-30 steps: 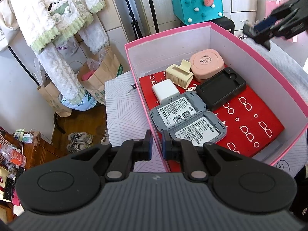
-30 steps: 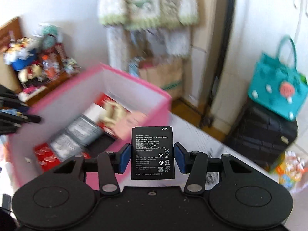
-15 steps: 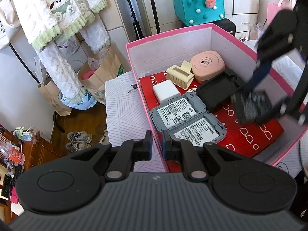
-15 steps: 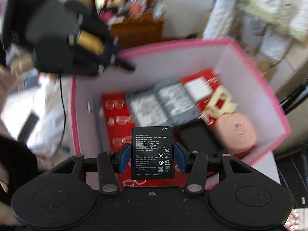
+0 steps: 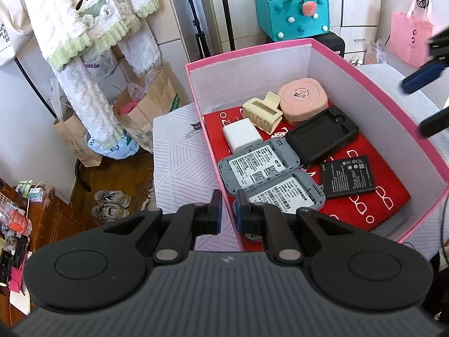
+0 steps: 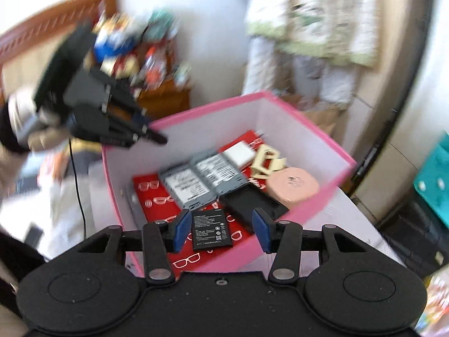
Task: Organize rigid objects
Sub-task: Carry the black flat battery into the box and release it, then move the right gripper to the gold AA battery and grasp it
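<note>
A pink box [image 5: 378, 90] with a red mat inside stands on the table. A black battery [image 5: 348, 176] lies flat on the mat at the box's near right, beside two grey labelled devices [image 5: 258, 165]. My right gripper [image 6: 221, 231] is open above the box's edge; the battery [image 6: 212, 229] shows between its fingers but lies below, untouched. In the left wrist view the right gripper [image 5: 421, 104] hangs at the right edge, over the box rim. My left gripper [image 5: 226, 210] is shut and empty, hovering at the box's near left corner.
Also in the box are a white charger [image 5: 242, 134], a cream hair claw [image 5: 262, 113], a pink round case [image 5: 303, 98] and a black tray [image 5: 322, 134]. A teal bag [image 5: 291, 16], paper bags [image 5: 146, 109] and shoes [image 5: 112, 202] lie beyond the table.
The right gripper carried the battery over the box, let it go and drew back to the right. The battery now lies on the red mat. The left gripper kept still.
</note>
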`<act>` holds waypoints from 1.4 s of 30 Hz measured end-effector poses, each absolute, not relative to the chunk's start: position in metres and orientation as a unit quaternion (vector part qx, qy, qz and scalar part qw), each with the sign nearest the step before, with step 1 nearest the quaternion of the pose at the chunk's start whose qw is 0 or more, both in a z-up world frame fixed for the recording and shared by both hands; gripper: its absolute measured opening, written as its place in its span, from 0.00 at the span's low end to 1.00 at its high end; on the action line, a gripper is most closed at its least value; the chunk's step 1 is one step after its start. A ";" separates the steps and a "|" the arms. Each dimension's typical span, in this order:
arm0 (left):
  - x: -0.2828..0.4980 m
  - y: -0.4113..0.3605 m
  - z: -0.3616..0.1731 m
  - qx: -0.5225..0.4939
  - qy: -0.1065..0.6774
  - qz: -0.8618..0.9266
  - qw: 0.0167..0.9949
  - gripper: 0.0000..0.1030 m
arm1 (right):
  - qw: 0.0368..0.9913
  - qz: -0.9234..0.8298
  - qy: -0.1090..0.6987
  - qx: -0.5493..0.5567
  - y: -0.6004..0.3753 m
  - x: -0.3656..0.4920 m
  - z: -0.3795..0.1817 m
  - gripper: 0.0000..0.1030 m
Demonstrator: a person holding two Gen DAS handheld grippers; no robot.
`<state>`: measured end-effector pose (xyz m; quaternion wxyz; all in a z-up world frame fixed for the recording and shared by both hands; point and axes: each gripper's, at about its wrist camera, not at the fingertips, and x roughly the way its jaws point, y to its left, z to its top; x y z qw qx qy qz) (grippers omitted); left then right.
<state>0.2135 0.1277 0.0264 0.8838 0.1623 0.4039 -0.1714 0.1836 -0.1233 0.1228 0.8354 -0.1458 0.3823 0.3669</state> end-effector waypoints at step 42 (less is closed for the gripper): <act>0.214 0.129 0.025 0.156 0.394 -0.176 0.888 0.09 | 0.918 0.192 0.343 -0.048 -0.168 0.133 -0.015 0.11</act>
